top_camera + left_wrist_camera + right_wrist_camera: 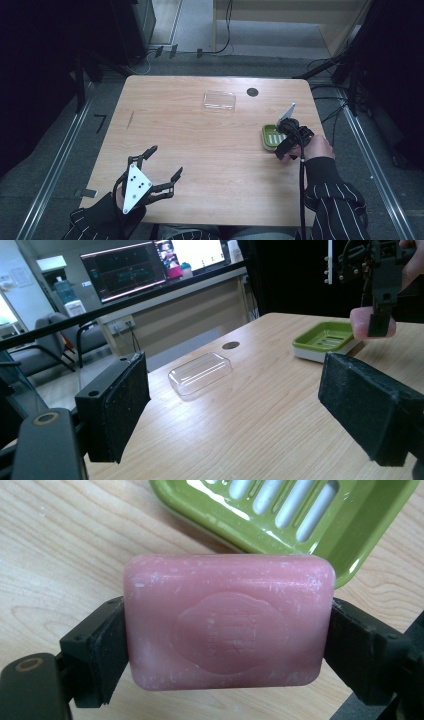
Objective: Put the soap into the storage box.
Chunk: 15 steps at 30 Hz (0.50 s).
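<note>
A pink bar of soap (227, 622) is clamped by its short ends in my right gripper (228, 647), whose jaws press on both sides of it. It hangs just above the wood, beside the near edge of a green soap dish (280, 515) with a slotted floor. From above, my right gripper (286, 146) points down at the table's right side, next to the soap dish (270, 136). My left gripper (166, 160) rests open at the near left with nothing between its fingers; in its own view the left gripper (247, 405) faces the soap dish (325, 337).
A clear plastic lid (219, 100) lies upside down at the back middle of the wooden table (200, 150), also seen as the lid (200, 374) ahead of my left jaws. A dark cable hole (252, 92) sits behind it. Cables and stands ring the table.
</note>
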Available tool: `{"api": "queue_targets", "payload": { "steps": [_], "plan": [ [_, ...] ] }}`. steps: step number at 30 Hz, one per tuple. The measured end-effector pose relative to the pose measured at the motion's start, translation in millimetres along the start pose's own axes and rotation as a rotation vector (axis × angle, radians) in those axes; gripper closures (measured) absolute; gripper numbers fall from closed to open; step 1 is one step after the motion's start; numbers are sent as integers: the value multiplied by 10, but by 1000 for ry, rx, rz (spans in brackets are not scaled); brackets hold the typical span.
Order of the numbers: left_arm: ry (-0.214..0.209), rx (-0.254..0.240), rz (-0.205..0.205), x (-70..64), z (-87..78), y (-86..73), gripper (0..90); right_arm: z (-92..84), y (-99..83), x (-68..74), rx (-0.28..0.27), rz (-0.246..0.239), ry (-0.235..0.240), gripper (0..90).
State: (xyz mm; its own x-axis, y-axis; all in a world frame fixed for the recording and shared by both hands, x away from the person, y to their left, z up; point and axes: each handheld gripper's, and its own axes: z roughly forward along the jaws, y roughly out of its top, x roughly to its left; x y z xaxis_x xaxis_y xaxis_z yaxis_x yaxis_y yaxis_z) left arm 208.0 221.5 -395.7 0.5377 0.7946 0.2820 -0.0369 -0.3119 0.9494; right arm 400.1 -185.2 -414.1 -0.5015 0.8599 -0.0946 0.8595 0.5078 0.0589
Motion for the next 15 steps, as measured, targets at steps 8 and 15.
{"api": "queue_targets", "payload": {
  "steps": [8,15],
  "plan": [
    [3,-7,-6,-1,1,-2,136,-4,97,-19,-9,5,5,135],
    [3,-4,-2,0,-3,-1,137,-18,185,-52,-17,26,7,135]
  ]
}}
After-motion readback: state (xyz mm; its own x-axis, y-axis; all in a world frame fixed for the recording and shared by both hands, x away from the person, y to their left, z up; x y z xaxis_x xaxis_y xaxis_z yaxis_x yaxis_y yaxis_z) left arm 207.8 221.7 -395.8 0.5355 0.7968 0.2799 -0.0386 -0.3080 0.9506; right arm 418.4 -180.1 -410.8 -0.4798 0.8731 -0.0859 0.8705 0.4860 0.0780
